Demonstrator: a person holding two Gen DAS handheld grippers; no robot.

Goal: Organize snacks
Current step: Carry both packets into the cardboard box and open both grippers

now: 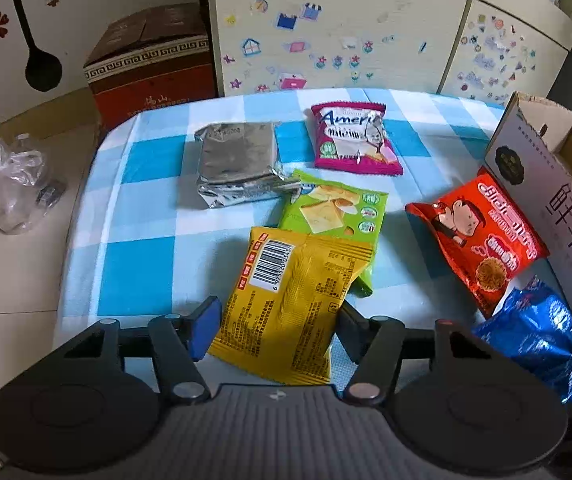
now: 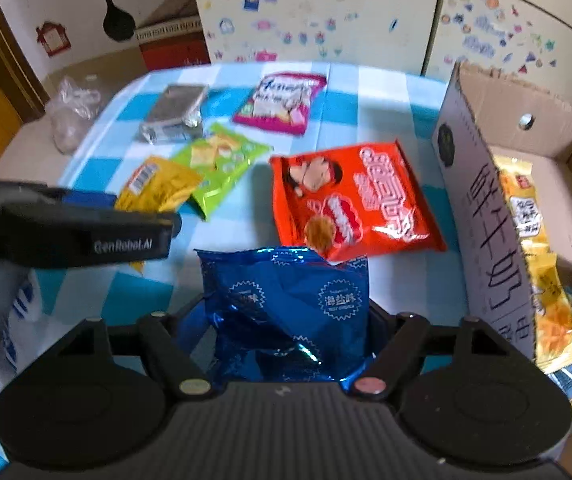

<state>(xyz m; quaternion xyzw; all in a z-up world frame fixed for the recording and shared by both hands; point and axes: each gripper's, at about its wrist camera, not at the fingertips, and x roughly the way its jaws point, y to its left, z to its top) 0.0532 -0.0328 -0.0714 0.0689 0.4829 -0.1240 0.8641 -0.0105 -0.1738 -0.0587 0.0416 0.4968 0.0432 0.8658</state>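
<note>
We have both grippers down on the checked tablecloth (image 1: 146, 160). Our left gripper (image 1: 272, 322) is clenched on the yellow packet (image 1: 293, 304), which overlaps the green packet (image 1: 337, 208). Our right gripper (image 2: 286, 320) grasps the blue bag (image 2: 286, 304), its top edge touching the red packet (image 2: 357, 200). The silver packet (image 1: 238, 164) and pink packet (image 1: 353, 140) lie farther back. The cardboard box (image 2: 481, 216) stands at the right, snacks inside.

Six snack packets (image 1: 297, 300) on the table (image 1: 142, 264) — two more in one cardboard box (image 2: 481, 216)
</note>
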